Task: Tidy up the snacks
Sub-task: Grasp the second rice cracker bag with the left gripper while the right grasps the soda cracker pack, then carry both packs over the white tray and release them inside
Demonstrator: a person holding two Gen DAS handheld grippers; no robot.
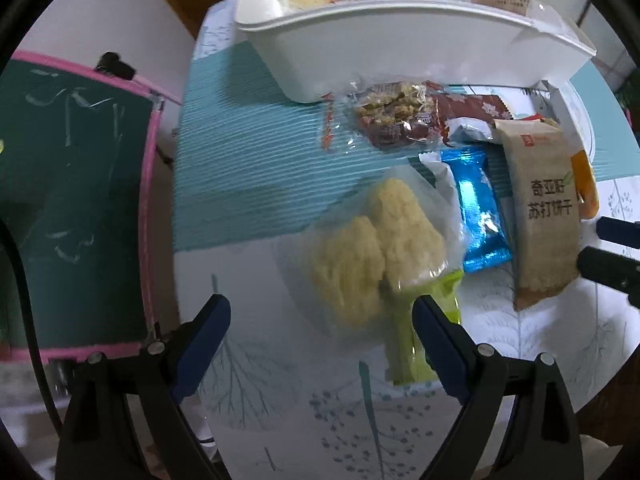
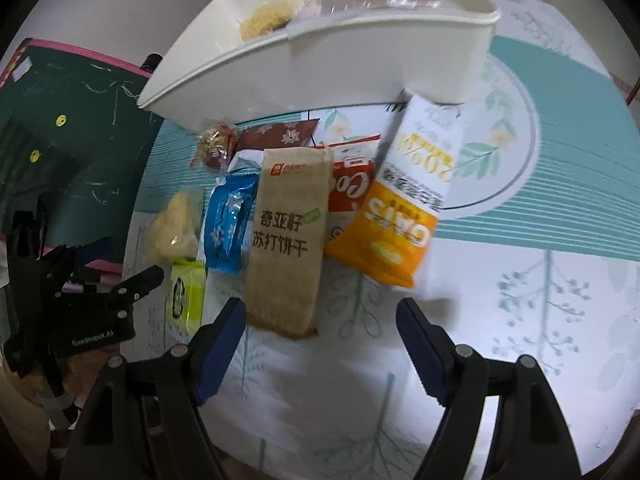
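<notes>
Both grippers are seen with jaws spread wide and nothing held between them. The left gripper (image 1: 322, 316) is found at the bottom of the left wrist view, its right finger laid over the green packet (image 1: 408, 344), which lies lengthwise up and down the frame. Just above it, in the centre, a clear bag of pale yellow puffed snacks (image 1: 372, 256) is seen, its long axis tilted toward the upper right. To its right a blue foil packet (image 1: 478, 216) and a tan cracker packet (image 1: 540, 216) are laid side by side, both running top to bottom, the printed text on the tan one read upright. A nut bar in clear wrap (image 1: 384, 116) is placed crosswise above them, touching the white bin (image 1: 400, 36) in the upper part of the frame, where more snacks are already kept.

In the right wrist view the right gripper (image 2: 322, 316) is found at the bottom centre, just below the tan packet's lower end. An orange oat packet (image 2: 384, 236) is seen right of centre, its long axis leaning to the upper right and its lettering upside down. Everything is laid on a tablecloth (image 2: 520, 320) printed with leaves and teal stripes.
</notes>
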